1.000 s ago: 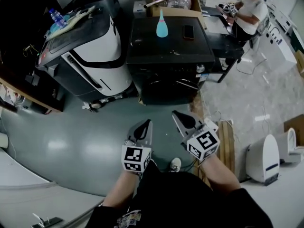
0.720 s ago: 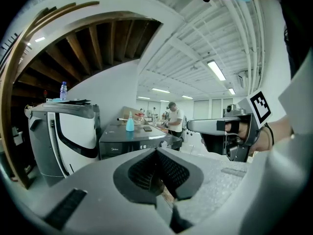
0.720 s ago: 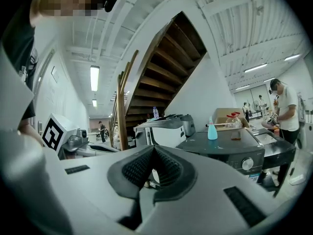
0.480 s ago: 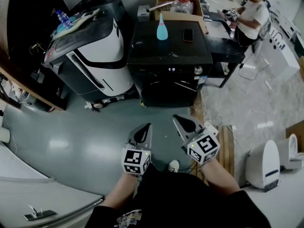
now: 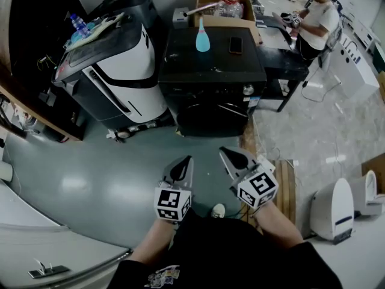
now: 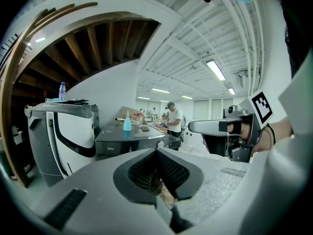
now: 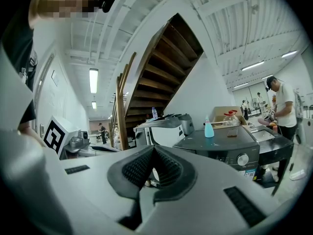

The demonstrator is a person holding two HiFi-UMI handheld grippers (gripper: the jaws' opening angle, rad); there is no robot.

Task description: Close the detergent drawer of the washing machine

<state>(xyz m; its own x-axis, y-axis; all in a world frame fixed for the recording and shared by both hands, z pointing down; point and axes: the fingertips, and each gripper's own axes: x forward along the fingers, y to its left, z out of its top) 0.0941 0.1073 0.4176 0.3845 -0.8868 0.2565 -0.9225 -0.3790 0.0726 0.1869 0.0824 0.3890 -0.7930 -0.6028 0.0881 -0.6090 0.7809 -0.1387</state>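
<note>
A black front-loading washing machine (image 5: 212, 80) stands ahead of me on the grey floor; its front panel with a round knob (image 5: 248, 90) shows, and I cannot make out the detergent drawer. A light-blue bottle (image 5: 203, 39) and a dark phone (image 5: 235, 45) rest on its top. Well short of the machine, my left gripper (image 5: 186, 159) and right gripper (image 5: 223, 151) are both shut and hold nothing. The left gripper view has the machine (image 6: 132, 141) behind its jaws, and the right gripper view shows the machine (image 7: 227, 148) at right.
A white and black appliance (image 5: 114, 59) stands left of the washer. A cardboard box (image 5: 224, 8) sits behind it. A person in a white shirt (image 5: 317, 17) works at a dark table (image 5: 289, 59) at right. A wooden pallet (image 5: 287, 179) and a white device (image 5: 331, 206) lie near right.
The view has shifted slightly, so the washer sits a touch nearer and more centred. Both grippers stay shut and side by side.
</note>
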